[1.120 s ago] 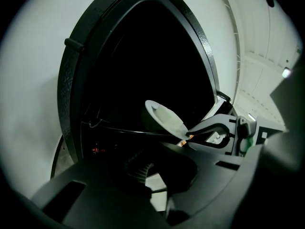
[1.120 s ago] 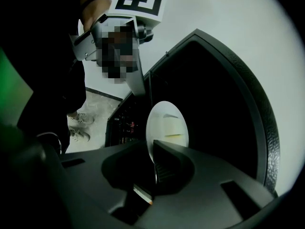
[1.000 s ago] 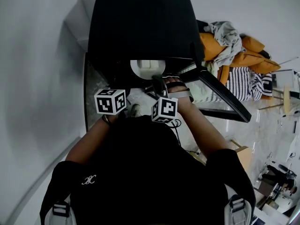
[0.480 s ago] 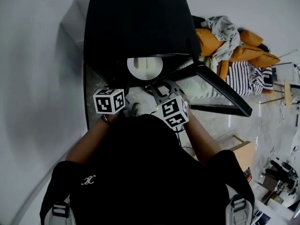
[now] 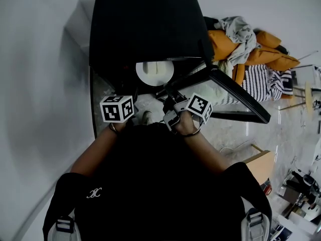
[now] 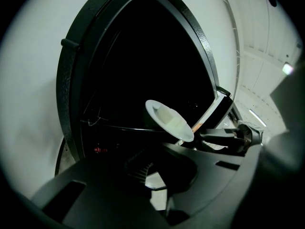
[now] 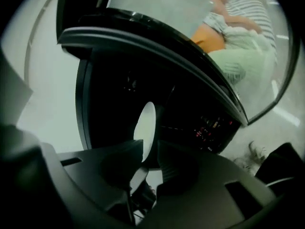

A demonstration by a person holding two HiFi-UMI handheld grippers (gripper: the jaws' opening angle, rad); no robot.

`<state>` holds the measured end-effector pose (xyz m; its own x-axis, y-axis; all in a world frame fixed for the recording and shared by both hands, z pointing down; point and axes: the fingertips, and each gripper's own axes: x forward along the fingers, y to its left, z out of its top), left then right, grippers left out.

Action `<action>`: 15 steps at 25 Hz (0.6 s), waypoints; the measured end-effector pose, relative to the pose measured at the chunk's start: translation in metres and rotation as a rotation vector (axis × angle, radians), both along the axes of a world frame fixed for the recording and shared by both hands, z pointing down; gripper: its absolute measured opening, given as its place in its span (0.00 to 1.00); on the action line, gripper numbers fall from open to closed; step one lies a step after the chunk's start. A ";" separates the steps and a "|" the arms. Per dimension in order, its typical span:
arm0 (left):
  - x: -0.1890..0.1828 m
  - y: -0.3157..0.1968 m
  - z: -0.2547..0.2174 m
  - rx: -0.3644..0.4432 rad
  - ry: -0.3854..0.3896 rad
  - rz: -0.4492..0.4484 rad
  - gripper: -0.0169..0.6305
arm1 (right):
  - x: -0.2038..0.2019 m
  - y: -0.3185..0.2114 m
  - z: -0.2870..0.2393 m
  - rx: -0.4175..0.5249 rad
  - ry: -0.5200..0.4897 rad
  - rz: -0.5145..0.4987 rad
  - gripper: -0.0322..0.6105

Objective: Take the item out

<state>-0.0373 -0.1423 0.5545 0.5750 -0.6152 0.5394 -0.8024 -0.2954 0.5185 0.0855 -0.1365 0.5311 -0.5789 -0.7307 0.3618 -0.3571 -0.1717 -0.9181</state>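
A white dish [image 5: 154, 73] sits just inside the front opening of a black oven [image 5: 145, 24], whose door [image 5: 235, 94] hangs open to the right. My right gripper [image 7: 150, 149] is rolled onto its side. Its jaws stand close together with the dish's near rim [image 7: 145, 125] between them. The left gripper view shows the right gripper's fingers [image 6: 219, 136] reaching the dish's rim [image 6: 171, 123]. My left gripper [image 6: 164, 173] is shut and holds nothing. It stays low at the left of the opening, short of the dish.
A white wall runs along the left of the oven. Orange cushions [image 5: 261, 59] and striped and grey cloths [image 5: 261, 87] lie piled to the right, past the door. A cardboard box [image 5: 261, 162] stands on the pale floor at the lower right.
My right gripper has rolled over, and its marker cube has swung from the left of the wrist to the right. The dish and my left gripper have stayed where they were.
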 end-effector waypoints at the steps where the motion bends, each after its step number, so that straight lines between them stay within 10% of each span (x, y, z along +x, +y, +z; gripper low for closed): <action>1: 0.000 0.000 0.000 0.001 -0.001 0.000 0.04 | 0.000 -0.002 0.001 -0.010 -0.043 0.032 0.21; 15: -0.005 -0.003 0.001 0.010 -0.008 -0.012 0.04 | -0.014 -0.024 0.012 -0.085 -0.256 0.086 0.17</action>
